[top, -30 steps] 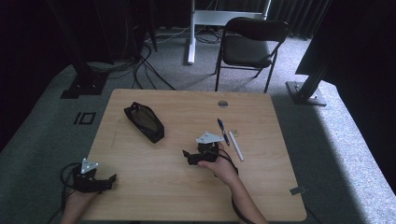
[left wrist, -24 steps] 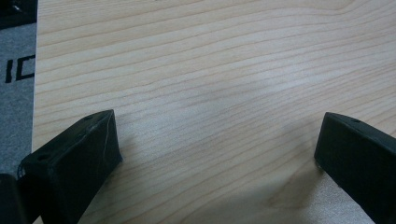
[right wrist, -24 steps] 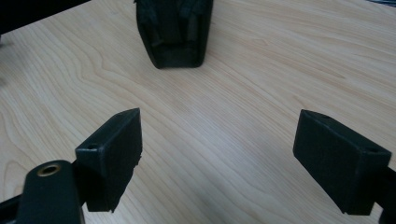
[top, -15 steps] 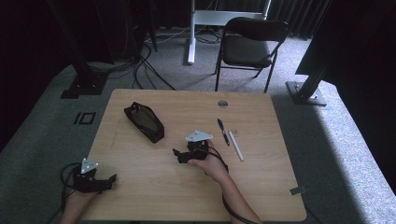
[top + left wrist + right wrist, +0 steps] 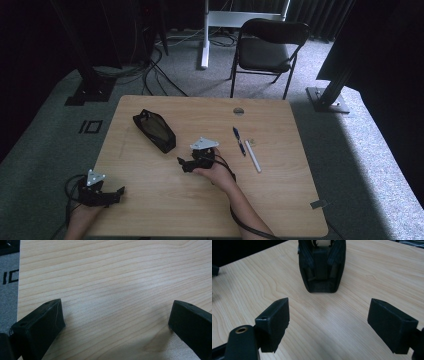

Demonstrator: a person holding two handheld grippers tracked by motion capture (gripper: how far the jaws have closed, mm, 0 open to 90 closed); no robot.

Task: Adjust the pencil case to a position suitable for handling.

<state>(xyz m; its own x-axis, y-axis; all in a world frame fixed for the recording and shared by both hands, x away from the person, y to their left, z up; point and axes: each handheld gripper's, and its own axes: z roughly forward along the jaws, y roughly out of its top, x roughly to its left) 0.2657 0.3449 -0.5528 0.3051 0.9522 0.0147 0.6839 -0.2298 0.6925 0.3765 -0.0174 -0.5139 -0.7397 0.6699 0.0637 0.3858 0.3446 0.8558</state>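
R hand-held gripper [image 5: 184,164] now further left on the light wood surface [image 5: 280,200] than 1 s ago; it has left the blue pen [image 5: 238,140] and white marker [image 5: 252,156] behind and closed in on the black soft zip pouch [image 5: 154,130]. Jaws wide, nothing between them. In right gripper view the pouch [image 5: 321,267] lies just ahead, its near end facing the gap, not yet touched. L hand-held gripper [image 5: 114,192] parked at the near-left corner, unmoved, jaws wide over bare wood. Reading: approach phase, pouch is the target; grasp looks to be next.
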